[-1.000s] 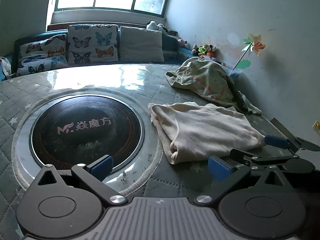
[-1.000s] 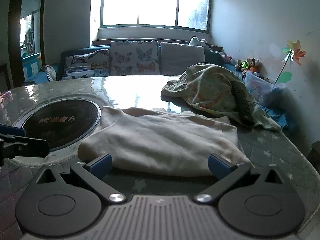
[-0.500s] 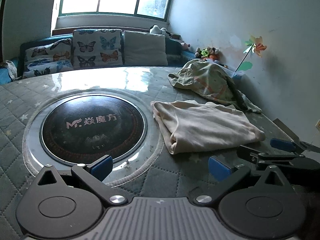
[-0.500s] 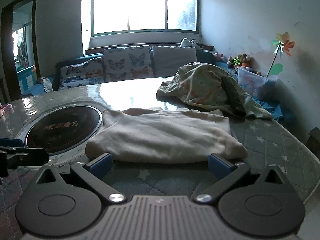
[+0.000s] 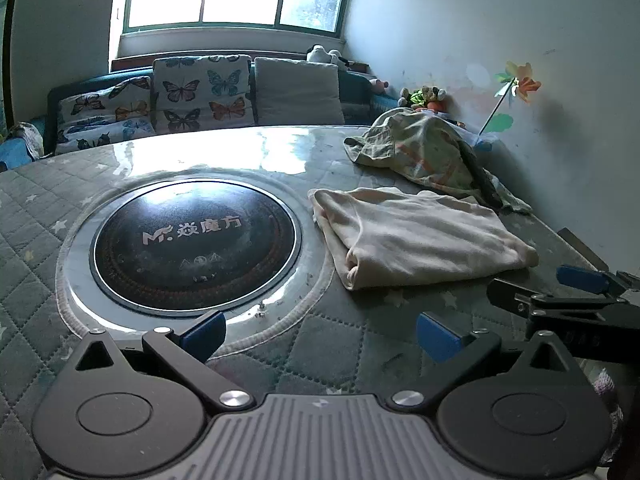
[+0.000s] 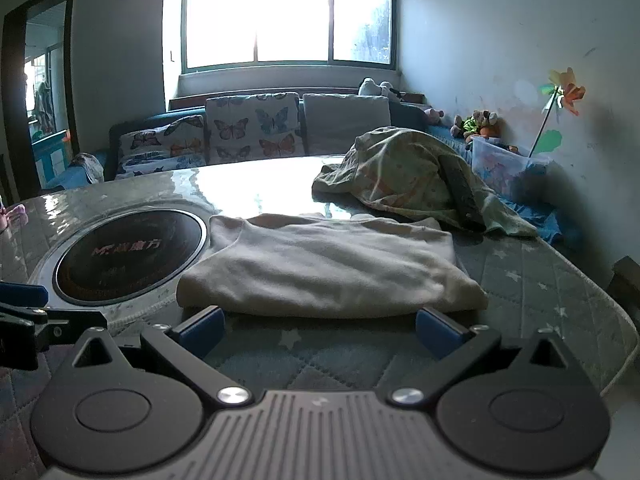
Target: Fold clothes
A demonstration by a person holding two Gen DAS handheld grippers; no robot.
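Both your grippers are drawing back from the folded cream garment [image 6: 328,268], now lying free on the quilted table [image 5: 36,216] beside the round black cooktop [image 5: 196,244]. Crumpled green clothing [image 6: 404,176] is heaped behind it. Left gripper [image 5: 318,334], right gripper [image 6: 320,326]: both gaping wide, holding nothing.

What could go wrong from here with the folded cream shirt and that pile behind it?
1. The crumpled green garment touches the far edge of the folded cream shirt; pulling it forward for folding could drag the shirt's fold open.
2. The shirt's left edge lies at the rim of the round glass cooktop, where a nudge might slide it over the glossy surface.
3. Both the left gripper and the right gripper are open and empty, close together, and could collide.
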